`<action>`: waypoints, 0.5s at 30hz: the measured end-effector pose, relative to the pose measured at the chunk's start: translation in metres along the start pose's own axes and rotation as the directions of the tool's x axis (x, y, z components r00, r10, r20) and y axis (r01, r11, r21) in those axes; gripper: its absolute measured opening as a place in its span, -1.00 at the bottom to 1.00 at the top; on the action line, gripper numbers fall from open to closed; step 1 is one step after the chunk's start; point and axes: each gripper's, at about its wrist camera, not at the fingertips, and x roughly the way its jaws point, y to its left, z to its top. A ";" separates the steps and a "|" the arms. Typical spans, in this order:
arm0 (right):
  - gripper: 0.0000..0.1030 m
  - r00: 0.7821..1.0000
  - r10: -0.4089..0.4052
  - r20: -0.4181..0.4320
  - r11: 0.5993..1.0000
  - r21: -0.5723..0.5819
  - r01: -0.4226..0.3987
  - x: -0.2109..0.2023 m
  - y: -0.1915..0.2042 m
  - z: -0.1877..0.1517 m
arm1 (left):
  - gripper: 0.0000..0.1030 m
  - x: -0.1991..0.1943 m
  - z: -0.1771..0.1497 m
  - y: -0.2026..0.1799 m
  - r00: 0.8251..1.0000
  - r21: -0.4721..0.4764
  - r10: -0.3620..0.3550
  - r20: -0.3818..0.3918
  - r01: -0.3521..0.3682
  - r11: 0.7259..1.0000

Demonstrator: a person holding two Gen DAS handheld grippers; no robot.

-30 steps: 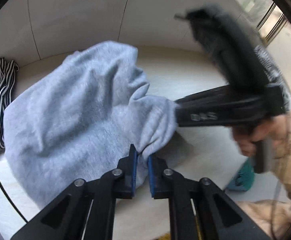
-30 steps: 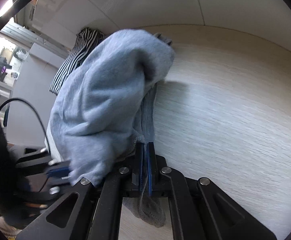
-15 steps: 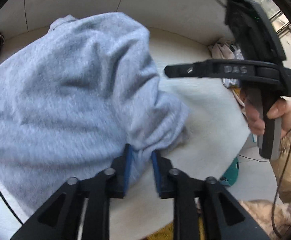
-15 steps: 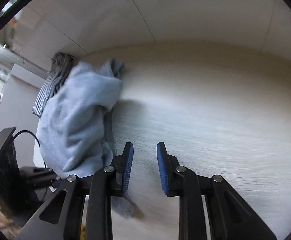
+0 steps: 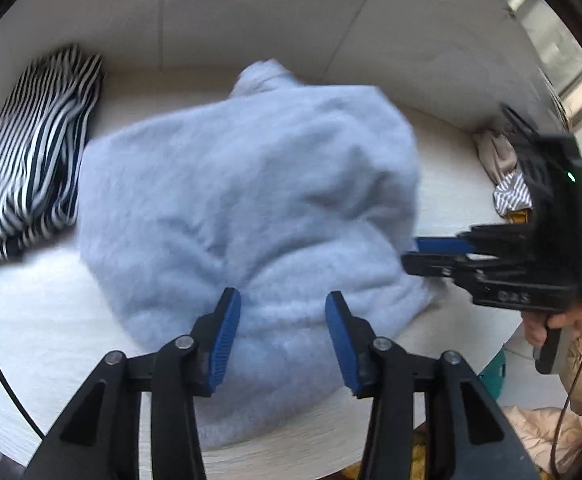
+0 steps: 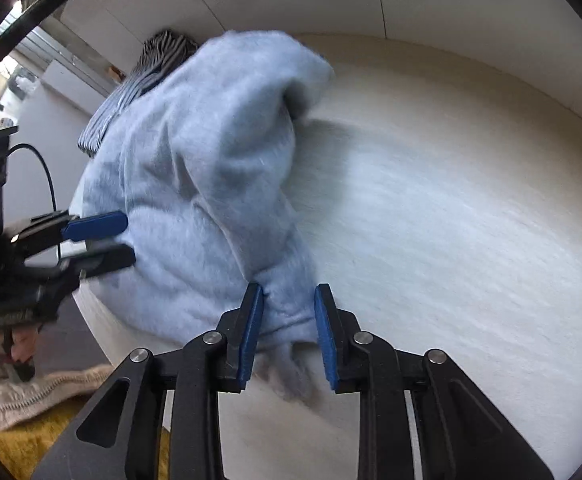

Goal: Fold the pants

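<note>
Probably a home: clothes (image 5: 31, 152) heaped on a pale table (image 6: 451, 220).

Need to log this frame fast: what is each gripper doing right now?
Left gripper: jaws opening, above the grey pants, gripping nothing.
Right gripper: open, a pants fold between its pads, not clamped.

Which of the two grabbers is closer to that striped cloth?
Left. The left gripper hangs over the near edge of the grey pants, nearer the striped cloth; its jaws are opening. The right gripper sits at their opposite side.
</note>
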 end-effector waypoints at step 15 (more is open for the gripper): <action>-0.15 0.987 -0.003 0.158 0.993 -0.116 0.021 -0.074 0.031 0.080 | -0.08 -0.043 -0.001 0.053 0.998 -0.090 -0.022 0.053 0.026 0.996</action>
